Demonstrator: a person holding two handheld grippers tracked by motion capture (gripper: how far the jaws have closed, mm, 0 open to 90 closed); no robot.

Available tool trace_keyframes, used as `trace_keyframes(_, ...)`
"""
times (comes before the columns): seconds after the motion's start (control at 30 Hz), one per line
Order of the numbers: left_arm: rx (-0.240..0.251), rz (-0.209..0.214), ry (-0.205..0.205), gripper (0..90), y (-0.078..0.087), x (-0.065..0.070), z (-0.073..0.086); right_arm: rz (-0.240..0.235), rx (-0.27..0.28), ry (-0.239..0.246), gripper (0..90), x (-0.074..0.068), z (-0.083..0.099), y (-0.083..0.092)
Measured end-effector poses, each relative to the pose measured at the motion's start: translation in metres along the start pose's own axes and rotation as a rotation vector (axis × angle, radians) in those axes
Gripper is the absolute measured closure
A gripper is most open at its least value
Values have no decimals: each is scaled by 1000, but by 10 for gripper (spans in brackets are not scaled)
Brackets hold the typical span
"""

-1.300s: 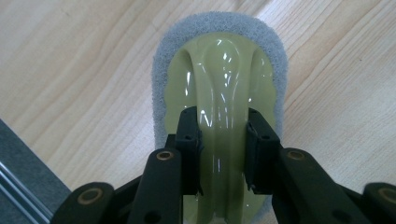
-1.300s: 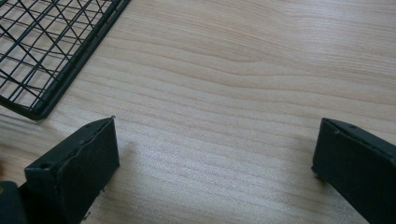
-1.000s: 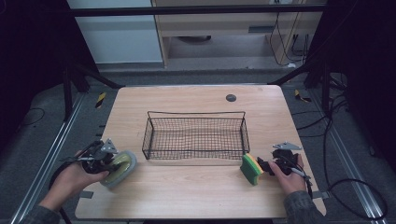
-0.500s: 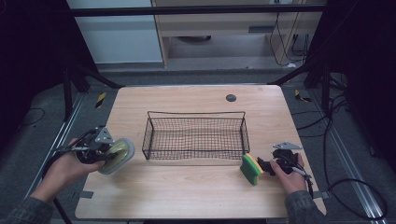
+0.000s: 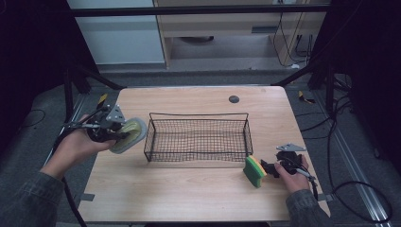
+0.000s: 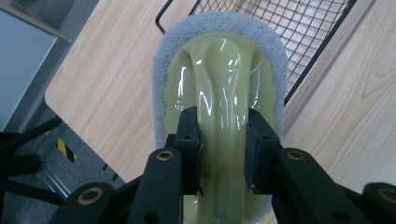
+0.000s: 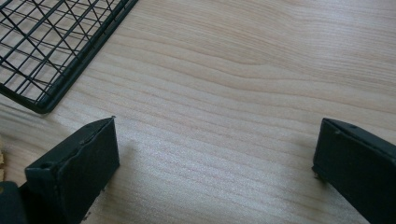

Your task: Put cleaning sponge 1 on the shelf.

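My left gripper point(image 5: 118, 136) is shut on the pale yellow-green handle of a scrubber point(image 5: 129, 134) with a grey pad, held in the air off the left end of the black wire basket point(image 5: 198, 115). In the left gripper view both pads press the handle of the scrubber point(image 6: 219, 60), with my left gripper point(image 6: 223, 133) above the basket's corner point(image 6: 289, 28). My right gripper point(image 5: 270, 168) rests on the table at the front right, with a green and yellow sponge point(image 5: 254, 171) standing just left of it. Its jaws are open over bare wood in the right gripper view point(image 7: 217, 158).
The wooden table point(image 5: 189, 198) has a dark round cap point(image 5: 233, 99) near its far edge. The basket's corner point(image 7: 42, 51) lies close to my right gripper. Dark frame legs and cables surround the table.
My left hand has lifted the scrubber off the table and carried it farther away and slightly right, toward the basket's left end. The right hand and sponge have stayed put.
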State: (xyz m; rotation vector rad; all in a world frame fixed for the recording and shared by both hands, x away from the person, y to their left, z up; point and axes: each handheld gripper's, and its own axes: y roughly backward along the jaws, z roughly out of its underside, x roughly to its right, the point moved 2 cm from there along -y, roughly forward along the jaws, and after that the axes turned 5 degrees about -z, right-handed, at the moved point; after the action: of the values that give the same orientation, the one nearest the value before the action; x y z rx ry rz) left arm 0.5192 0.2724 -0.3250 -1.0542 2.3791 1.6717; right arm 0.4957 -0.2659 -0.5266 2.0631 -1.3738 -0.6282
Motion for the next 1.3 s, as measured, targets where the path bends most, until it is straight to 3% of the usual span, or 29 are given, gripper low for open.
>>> trace_keyframes(0.2,10,11,-62,706,3,0,-16,-3,-2,16,7,1,1,1)
trace_keyframes(0.23,13,14,-101,706,3,0,-21,1,0,18,8,1,1,1)
trace_keyframes(0.43,40,2,-173,705,-3,2,-34,-2,1,18,8,1,1,1)
trace_keyframes(0.57,71,-14,-172,706,-6,3,-42,-9,-2,18,4,1,2,2)
trace_keyframes(0.8,67,-42,-200,706,-8,9,-53,-12,-4,23,6,1,2,2)
trace_keyframes(1.07,72,-36,-233,706,-11,10,-66,-12,-3,22,7,0,3,3)
trace_keyframes(1.3,75,-36,-282,706,-22,17,-87,-14,-3,31,6,-1,4,4)
